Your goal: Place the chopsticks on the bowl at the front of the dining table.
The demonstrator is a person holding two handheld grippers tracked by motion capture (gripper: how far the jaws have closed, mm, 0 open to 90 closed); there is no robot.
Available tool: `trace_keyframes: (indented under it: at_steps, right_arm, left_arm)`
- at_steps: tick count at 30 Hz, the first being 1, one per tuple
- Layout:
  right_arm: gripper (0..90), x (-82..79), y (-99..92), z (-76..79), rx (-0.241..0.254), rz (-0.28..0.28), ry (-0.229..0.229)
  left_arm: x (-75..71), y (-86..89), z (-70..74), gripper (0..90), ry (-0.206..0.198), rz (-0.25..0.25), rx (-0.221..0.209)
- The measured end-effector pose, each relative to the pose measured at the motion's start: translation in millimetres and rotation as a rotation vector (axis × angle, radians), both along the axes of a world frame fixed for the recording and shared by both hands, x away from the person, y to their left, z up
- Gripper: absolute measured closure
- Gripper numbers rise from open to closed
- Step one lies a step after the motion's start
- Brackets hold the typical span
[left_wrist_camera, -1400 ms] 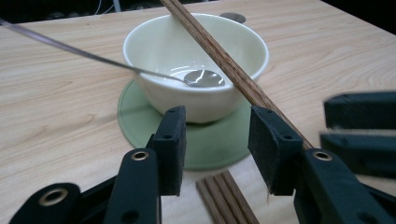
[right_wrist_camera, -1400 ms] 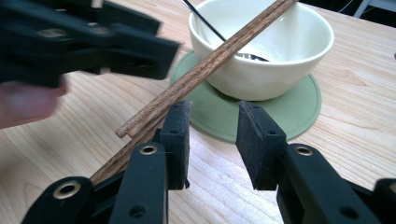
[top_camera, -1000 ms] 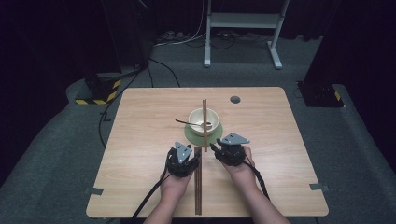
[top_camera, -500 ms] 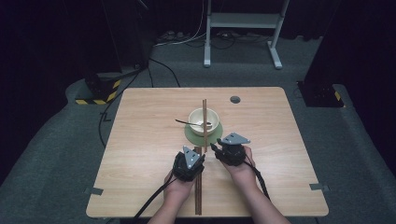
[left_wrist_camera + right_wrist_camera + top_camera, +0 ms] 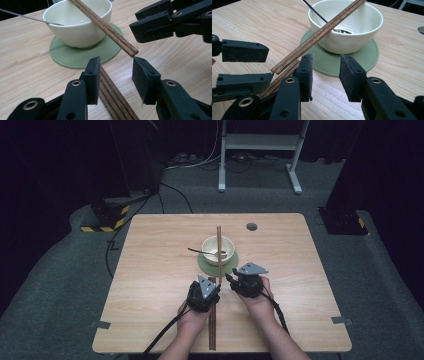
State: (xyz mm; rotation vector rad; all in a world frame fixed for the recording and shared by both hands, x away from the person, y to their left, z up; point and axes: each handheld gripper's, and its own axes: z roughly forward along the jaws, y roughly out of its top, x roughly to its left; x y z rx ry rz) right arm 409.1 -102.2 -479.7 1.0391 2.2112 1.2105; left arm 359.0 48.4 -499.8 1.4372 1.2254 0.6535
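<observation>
A round, glossy cream ceramic bowl (image 5: 218,249) sits on a flat, matte sage-green round coaster (image 5: 231,264) near the middle of the pale wood-grain table (image 5: 150,270). One thin dark metal spoon (image 5: 200,252) leans inside the bowl, its handle jutting over the rim.

Two pairs of brown, square-sided wooden chopsticks are in play — four sticks in all. One pair of chopsticks (image 5: 105,25) lies propped across the bowl's rim, its near ends hanging free above the table beside the coaster. The other pair of chopsticks (image 5: 112,97) lies flat on the table, running back toward the person between the two hands.

The left gripper (image 5: 206,285), black plastic with a grey three-cornered plate, hovers over the flat pair; its jaws have just been closing, yet the rough dark pads (image 5: 142,80) stand apart, with the sticks running just beside the left pad rather than squeezed between them. The right gripper (image 5: 230,277) points at the coaster's edge with its jaws apart and nothing clamped.
</observation>
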Motion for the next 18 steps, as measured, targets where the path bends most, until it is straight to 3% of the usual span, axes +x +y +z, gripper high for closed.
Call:
trace_keyframes:
  at_steps: [6, 7, 11, 18]
  right_arm:
    - [62.9, 0.2, -0.4, -0.1, 0.005, -0.002, -0.001]
    - [62.9, 0.1, -0.3, -0.2, 0.007, -0.004, -0.001]
    - [62.8, 0.4, -0.6, 0.0, 0.01, -0.004, 0.001]
    - [63.0, -0.2, -2.4, 1.7, 0.021, -0.009, 0.001]
  left_arm:
    - [-1.6, -2.5, -0.7, 58.0, -0.005, 0.006, -0.02]
    - [-3.5, -0.4, -0.8, 58.1, -0.002, -0.009, 0.01]
    - [-5.0, 1.6, -1.0, 62.6, -0.011, -0.005, 0.009]
    - [11.8, 19.0, 9.9, 71.3, -0.02, 0.054, -0.028]
